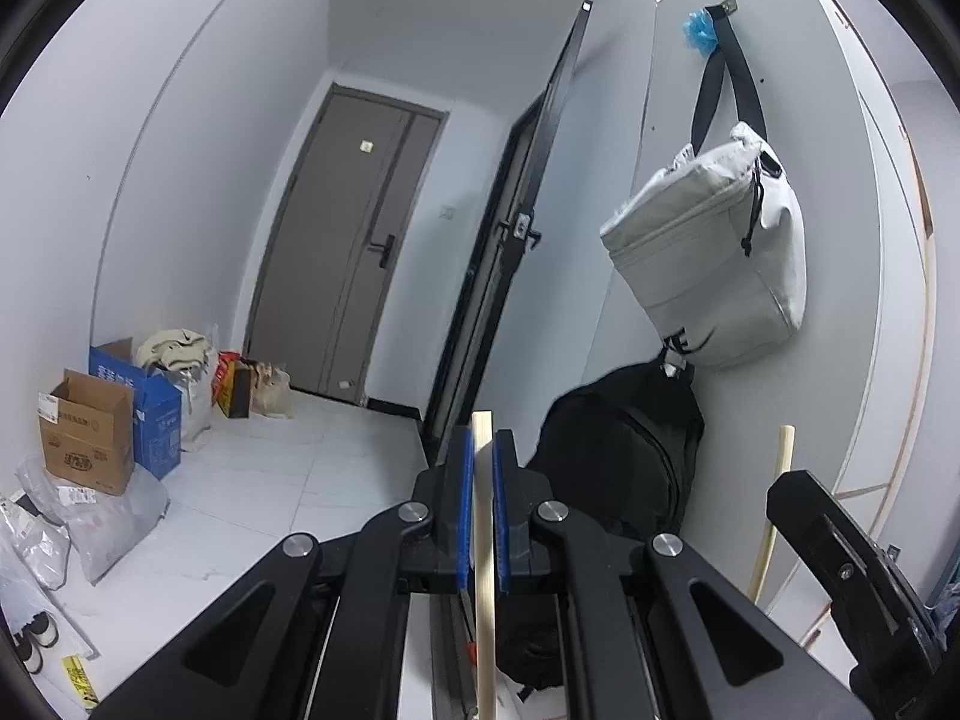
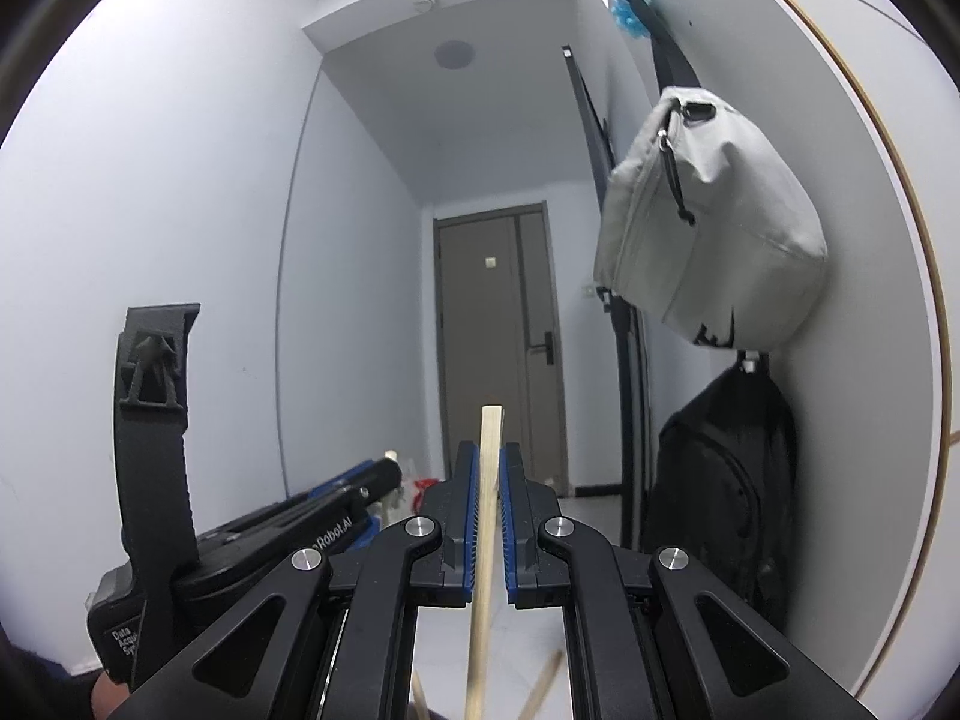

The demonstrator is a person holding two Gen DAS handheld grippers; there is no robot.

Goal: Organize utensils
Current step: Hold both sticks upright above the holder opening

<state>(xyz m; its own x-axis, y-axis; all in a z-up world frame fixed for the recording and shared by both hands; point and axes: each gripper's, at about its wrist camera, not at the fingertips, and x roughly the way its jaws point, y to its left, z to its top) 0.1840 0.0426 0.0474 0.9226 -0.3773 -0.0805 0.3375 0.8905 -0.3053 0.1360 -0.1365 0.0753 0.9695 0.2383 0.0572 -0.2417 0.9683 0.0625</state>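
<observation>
Left gripper (image 1: 482, 468) jaws pinched tight on a pale wooden chopstick (image 1: 483, 540), stick poking up past the blue pads (image 1: 463, 516). Same deal on the right gripper (image 2: 487, 480): jaws clamped on a second wooden chopstick (image 2: 485, 540), roughly upright. More wooden sticks (image 2: 543, 684) low down, under the right one. Further out, grey bag (image 1: 714, 252) hanging on the wall over a black backpack (image 1: 624, 456), cardboard boxes (image 1: 90, 432) on the floor, grey door (image 1: 354, 240) at the back.

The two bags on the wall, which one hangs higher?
The light grey bag, hanging by its black strap from the top hook; the black backpack hangs below it, nearer the floor.
</observation>
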